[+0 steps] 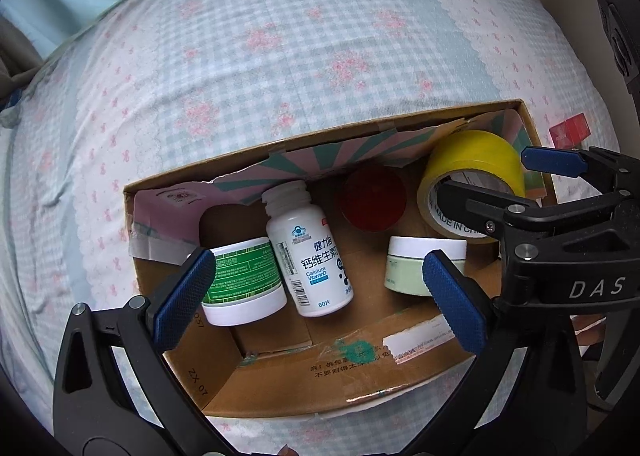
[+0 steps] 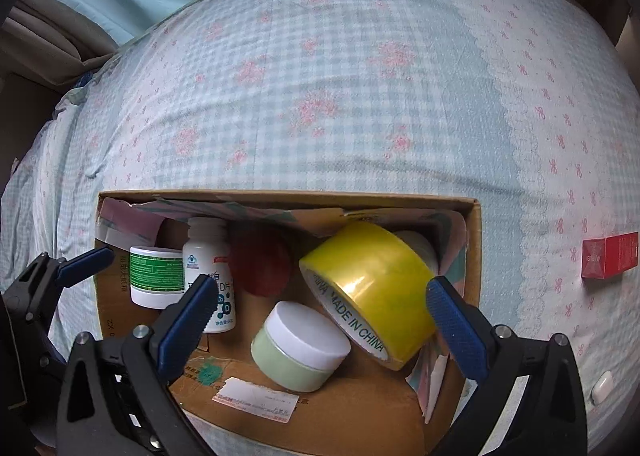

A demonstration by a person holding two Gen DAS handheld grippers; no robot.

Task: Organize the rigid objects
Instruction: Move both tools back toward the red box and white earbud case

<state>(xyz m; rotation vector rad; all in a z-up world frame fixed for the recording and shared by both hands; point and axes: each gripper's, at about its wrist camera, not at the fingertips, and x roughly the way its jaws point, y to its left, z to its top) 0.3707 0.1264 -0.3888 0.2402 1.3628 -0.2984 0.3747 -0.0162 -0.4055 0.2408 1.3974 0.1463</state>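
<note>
Checked bedding in pale blue with pink flowers [image 1: 280, 56] covers the bed on which an open cardboard box [image 2: 320, 412] sits, its flaps folded inward. Inside the box, toward its left end, a green-labelled jar with a white lid [image 1: 244, 280] lies on its side, touching a white calcium and vitamin D bottle [image 1: 308, 252] that lies just beside it with its capless neck pointing to the far wall. A dark red round lid or jar [image 1: 372, 200] rests against the far wall near the middle; which it is cannot be told. A pale green jar with a white lid [image 2: 300, 344] lies tilted nearer the front, touching a roll of yellow packing tape [image 2: 372, 288] that leans at the right end of the box. Outside the box, well apart to its right, a red carton [image 2: 610, 256] lies on the bedding, and a small white object [image 2: 602, 388] lies nearer the front edge. The left gripper [image 1: 318, 300] hovers over the left half of the box with its blue-padded jaws spread wide, holding nothing. The right gripper [image 2: 320, 320] hovers over the right half, its jaws likewise wide apart on either side of the pale green jar and the tape, gripping neither.
</note>
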